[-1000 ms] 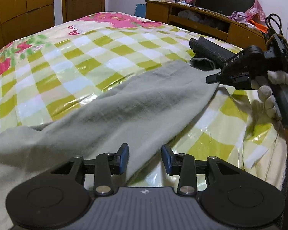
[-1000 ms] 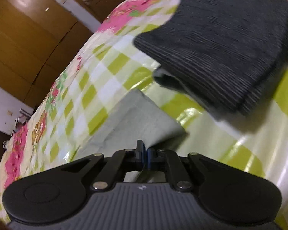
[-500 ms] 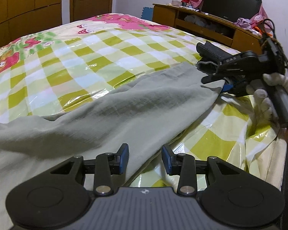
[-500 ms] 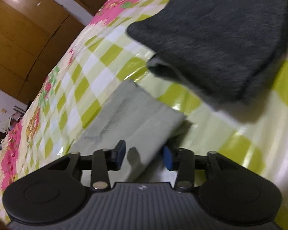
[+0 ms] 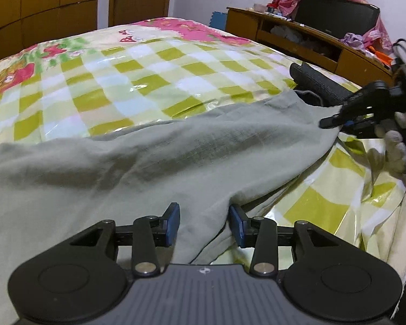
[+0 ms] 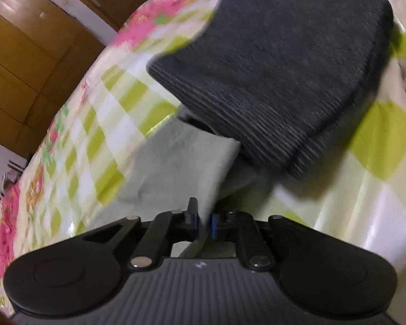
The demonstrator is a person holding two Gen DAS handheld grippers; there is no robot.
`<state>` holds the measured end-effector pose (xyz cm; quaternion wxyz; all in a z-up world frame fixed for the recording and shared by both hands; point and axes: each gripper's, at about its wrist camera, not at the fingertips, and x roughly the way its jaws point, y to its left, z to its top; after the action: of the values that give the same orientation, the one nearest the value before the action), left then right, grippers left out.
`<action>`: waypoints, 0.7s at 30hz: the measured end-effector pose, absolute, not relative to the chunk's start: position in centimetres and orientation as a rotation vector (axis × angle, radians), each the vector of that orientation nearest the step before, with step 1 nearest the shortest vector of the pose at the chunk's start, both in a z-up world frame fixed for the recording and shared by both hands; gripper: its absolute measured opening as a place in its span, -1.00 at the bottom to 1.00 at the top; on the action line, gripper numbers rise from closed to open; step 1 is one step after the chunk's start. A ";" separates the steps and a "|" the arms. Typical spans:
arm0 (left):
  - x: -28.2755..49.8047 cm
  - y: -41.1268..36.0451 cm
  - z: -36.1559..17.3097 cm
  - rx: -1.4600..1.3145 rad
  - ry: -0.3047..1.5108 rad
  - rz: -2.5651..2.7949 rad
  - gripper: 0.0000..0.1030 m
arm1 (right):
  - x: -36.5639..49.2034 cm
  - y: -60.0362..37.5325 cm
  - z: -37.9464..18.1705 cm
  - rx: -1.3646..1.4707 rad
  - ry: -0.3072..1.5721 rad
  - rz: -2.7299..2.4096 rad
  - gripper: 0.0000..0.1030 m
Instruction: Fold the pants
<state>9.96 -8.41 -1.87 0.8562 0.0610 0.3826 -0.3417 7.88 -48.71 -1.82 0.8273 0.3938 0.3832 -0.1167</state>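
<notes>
Grey-green pants (image 5: 154,162) lie stretched across the checked bed cover. My left gripper (image 5: 204,224) is open, with the near edge of the pants lying between its blue pads. My right gripper (image 6: 203,220) is shut on the far leg end of the pants (image 6: 176,162). It also shows in the left wrist view (image 5: 335,120), pinching that end and holding it slightly raised.
A folded dark grey ribbed garment (image 6: 284,81) lies just beyond the leg end; it also shows in the left wrist view (image 5: 316,84). The bed cover (image 5: 149,62) is yellow-green checked. A wooden cabinet (image 5: 297,40) stands past the bed's right side. Wardrobe doors (image 6: 27,54) stand behind.
My right gripper opened half a second ago and has now shut on the leg end again. My left gripper moved forward, so the pants edge now lies between its pads.
</notes>
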 end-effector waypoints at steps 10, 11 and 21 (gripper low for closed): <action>10.0 -5.3 -0.4 0.122 0.753 -0.685 0.02 | 6.4 -40.9 5.6 0.363 0.742 -0.155 -0.65; 9.9 -4.9 -0.4 0.122 0.762 -0.690 0.02 | 7.2 -39.5 5.6 0.344 0.764 -0.087 -0.65; 8.5 -3.1 -1.1 0.132 0.840 -0.752 0.04 | 15.3 -28.7 2.8 0.174 0.882 0.321 -0.66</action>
<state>8.53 -3.11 -1.10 0.8432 0.0625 0.3980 -0.3561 15.26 -28.73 2.76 0.8883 0.0837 0.4244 0.1546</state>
